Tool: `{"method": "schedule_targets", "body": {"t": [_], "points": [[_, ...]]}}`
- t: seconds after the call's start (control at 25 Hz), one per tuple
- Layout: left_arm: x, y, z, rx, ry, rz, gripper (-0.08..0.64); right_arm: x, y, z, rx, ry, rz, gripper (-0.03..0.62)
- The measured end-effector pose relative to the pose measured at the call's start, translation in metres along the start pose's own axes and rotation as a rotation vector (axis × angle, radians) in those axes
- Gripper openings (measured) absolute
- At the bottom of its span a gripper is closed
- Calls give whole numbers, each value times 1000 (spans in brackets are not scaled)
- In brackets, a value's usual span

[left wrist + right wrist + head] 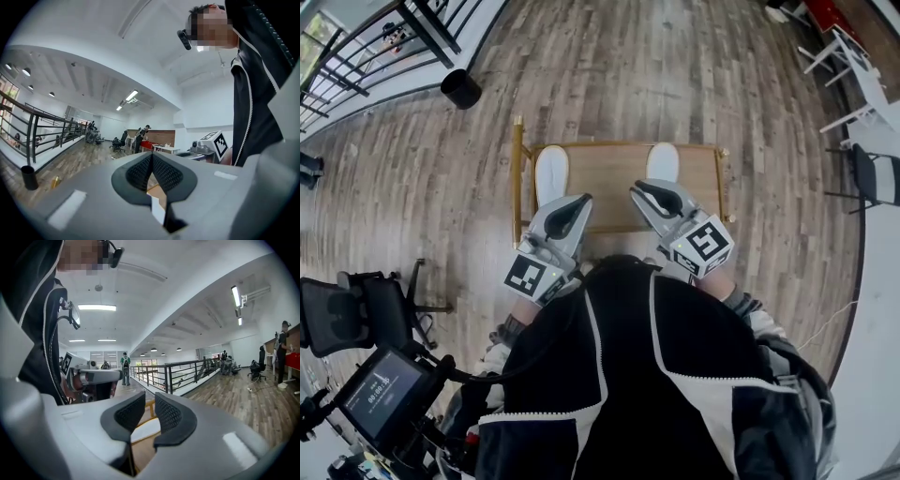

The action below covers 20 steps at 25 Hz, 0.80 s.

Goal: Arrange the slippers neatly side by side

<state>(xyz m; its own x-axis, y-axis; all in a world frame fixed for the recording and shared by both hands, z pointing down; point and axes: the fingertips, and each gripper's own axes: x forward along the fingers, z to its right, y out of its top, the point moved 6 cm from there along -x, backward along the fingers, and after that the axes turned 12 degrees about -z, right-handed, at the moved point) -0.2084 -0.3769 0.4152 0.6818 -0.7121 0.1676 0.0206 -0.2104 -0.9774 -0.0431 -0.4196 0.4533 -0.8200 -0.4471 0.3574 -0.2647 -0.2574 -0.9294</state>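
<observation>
Two white slippers lie apart on a small wooden table (609,178), the left slipper (551,174) near its left end and the right slipper (663,161) toward its right end. My left gripper (580,202) hovers by the left slipper with its jaws shut and nothing held. My right gripper (636,189) hovers just in front of the right slipper. The left gripper view shows the pads (140,169) pressed together. In the right gripper view the pads (168,414) stand slightly apart, open on nothing, with a white slipper (146,428) below them.
The table has a raised wooden rail (517,178) at its left end. On the plank floor a black bin (461,89) stands far left, by a black railing (356,66). An office chair (352,314) is at my left and white chairs (853,66) at far right.
</observation>
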Motion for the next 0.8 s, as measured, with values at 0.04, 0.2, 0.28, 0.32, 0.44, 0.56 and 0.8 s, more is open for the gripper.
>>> {"method": "schedule_targets", "body": {"t": [0.04, 0.2, 0.28, 0.32, 0.44, 0.56, 0.8], "points": [[1, -2, 0, -3, 1, -13, 18, -1, -6, 6, 14, -17, -16, 80], [1, -7, -2, -51, -2, -41, 18, -6, -37, 31, 70, -118, -99, 125], [1, -8, -2, -60, -6, -35, 18, -6, -57, 46, 109, -168, -153, 200], [0, -8, -3, -56, -5, -33, 18, -5, -67, 53, 128, -189, -181, 219], [1, -9, -1, -54, -14, -52, 18, 1, -98, 74, 182, -244, -262, 238], [3, -14, 0, -56, -17, -61, 18, 9, -130, 95, 233, -287, -349, 243], [3, -16, 2, -26, -29, -82, 18, 27, -188, 132, 393, -322, -543, 247]]}}
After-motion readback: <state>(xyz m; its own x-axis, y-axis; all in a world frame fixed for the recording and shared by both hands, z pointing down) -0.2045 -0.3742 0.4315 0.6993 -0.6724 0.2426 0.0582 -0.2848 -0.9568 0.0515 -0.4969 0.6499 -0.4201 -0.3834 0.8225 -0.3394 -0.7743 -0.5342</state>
